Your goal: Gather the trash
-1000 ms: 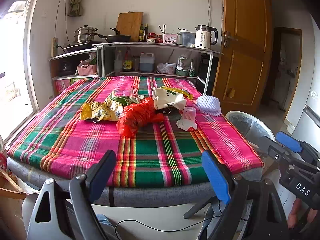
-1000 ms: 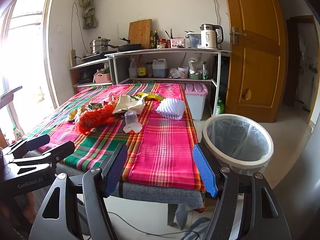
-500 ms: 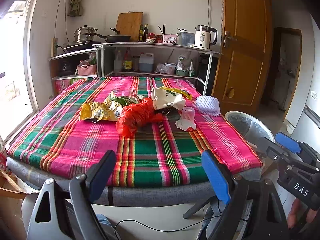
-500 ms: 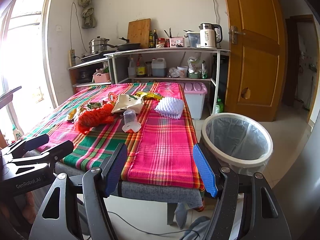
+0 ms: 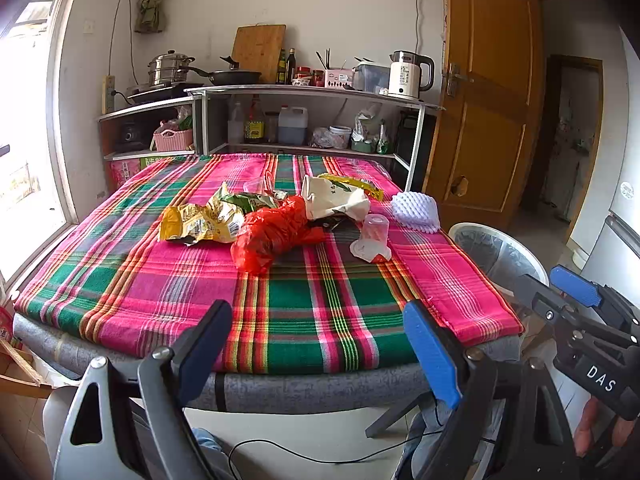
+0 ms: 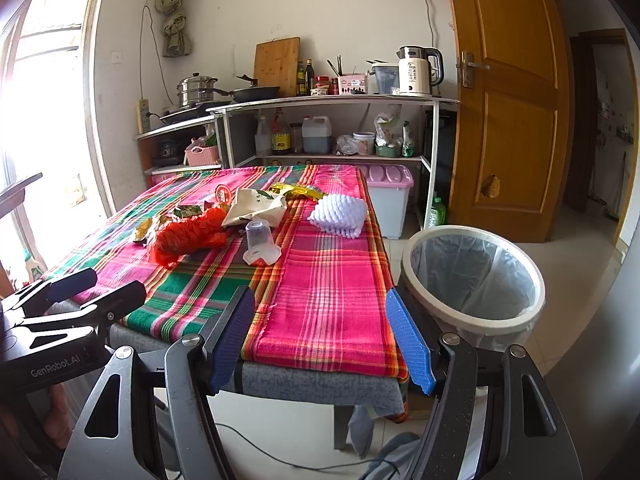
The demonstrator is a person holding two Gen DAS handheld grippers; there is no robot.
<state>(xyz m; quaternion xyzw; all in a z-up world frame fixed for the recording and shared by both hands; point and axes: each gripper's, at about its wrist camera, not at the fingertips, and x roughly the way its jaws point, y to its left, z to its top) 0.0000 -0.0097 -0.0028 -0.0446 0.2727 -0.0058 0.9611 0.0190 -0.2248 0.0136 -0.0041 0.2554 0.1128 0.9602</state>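
Trash lies mid-table on the plaid cloth (image 5: pixel 168 280): a red plastic bag (image 5: pixel 272 232), yellow snack wrappers (image 5: pixel 200 222), a white paper bag (image 5: pixel 334 200), an upturned clear plastic cup (image 5: pixel 374 236) and a white foam net (image 5: pixel 416 212). The same pile shows in the right wrist view: red bag (image 6: pixel 188 234), cup (image 6: pixel 260 242), foam net (image 6: pixel 340 214). A white bin (image 6: pixel 472 276) with a clear liner stands right of the table. My left gripper (image 5: pixel 316 348) and right gripper (image 6: pixel 320 340) are both open and empty, held short of the table's near edge.
A counter and shelves (image 5: pixel 304 92) with pots, a kettle, bottles and a cutting board stand behind the table. A wooden door (image 6: pixel 508 92) is at the right. A pink-lidded storage box (image 6: pixel 388 196) sits beyond the table. A cable (image 5: pixel 320 452) runs on the floor.
Both grippers have drifted very slightly; the scene shifts a little in both views. The trash has not moved and both grippers remain open.
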